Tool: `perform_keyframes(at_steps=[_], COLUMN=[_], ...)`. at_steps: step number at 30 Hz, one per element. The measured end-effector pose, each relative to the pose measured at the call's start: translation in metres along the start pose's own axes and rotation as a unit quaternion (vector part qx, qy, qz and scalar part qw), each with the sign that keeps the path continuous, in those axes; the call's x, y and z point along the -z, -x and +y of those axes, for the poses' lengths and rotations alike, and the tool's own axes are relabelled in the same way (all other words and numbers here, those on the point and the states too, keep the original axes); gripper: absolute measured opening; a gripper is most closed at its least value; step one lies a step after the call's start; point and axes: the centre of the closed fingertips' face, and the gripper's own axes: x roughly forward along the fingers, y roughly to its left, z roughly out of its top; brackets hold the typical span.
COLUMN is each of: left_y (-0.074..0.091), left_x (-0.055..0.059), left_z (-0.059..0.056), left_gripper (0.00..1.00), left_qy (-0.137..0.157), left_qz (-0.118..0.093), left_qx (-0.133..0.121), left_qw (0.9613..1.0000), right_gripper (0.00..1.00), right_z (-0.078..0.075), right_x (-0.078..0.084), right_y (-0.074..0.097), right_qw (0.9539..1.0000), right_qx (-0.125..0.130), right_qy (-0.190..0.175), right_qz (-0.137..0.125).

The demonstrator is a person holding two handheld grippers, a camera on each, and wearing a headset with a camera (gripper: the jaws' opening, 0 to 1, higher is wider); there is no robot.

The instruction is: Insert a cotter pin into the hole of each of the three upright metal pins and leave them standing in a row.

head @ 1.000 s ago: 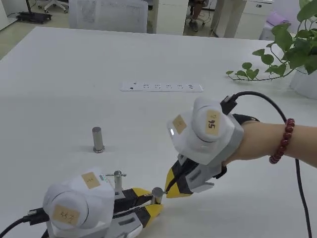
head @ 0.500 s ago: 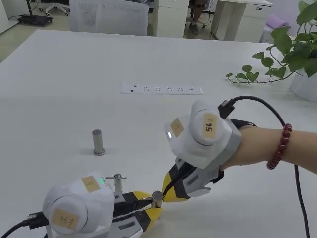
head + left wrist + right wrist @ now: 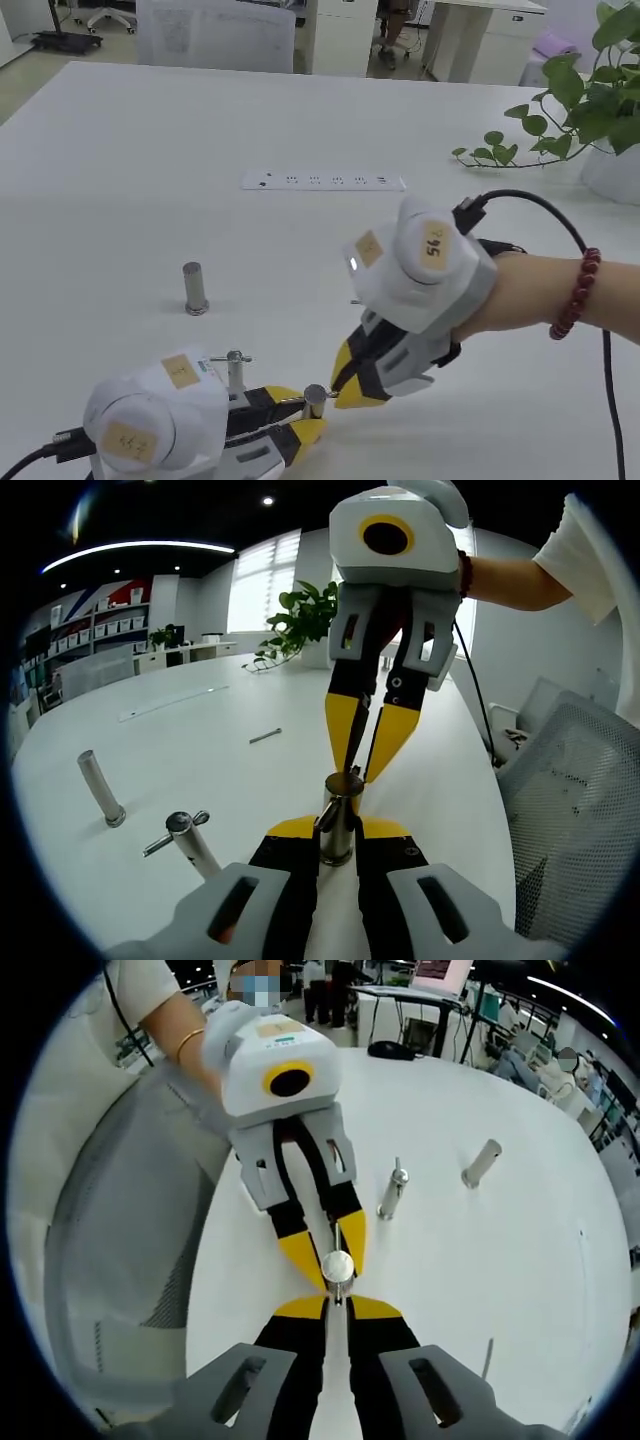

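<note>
My left gripper [image 3: 300, 415] [image 3: 335, 828] is shut on the base of an upright metal pin [image 3: 315, 398] [image 3: 340, 810] [image 3: 337, 1265]. My right gripper [image 3: 345, 388] [image 3: 337, 1305] [image 3: 362, 765] is shut on a thin cotter pin [image 3: 337, 1240], and its tips meet the top of that metal pin. Just to the left stands a second metal pin [image 3: 235, 368] [image 3: 190, 840] [image 3: 392, 1192] with a cotter pin through its top. A bare third pin [image 3: 194, 288] [image 3: 100, 788] [image 3: 482, 1163] stands farther left.
A loose cotter pin [image 3: 265, 736] [image 3: 487, 1358] lies on the white table. A white power strip [image 3: 323, 181] sits at mid-table, and a potted plant [image 3: 590, 100] is at the far right. A mesh chair [image 3: 580, 800] stands by the table's near edge.
Both grippers stay at the same metal pin; only the head view has shifted slightly.
</note>
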Motion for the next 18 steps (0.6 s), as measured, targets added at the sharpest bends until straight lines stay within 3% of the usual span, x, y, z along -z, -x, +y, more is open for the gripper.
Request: perform_keyframes(at_steps=[18], left_y=[-0.0001], left_x=[-0.0008], left_z=[-0.0002], left_gripper=[0.12], left_qy=[-0.004], left_qz=[-0.002], left_qx=[0.002], left_qw=[1.0], right_gripper=[0.05], right_z=[-0.0009], right_x=[-0.0024], right_y=[-0.0047], right_qw=[1.0], right_qx=[-0.002], right_qy=[0.002], right_qz=[0.0])
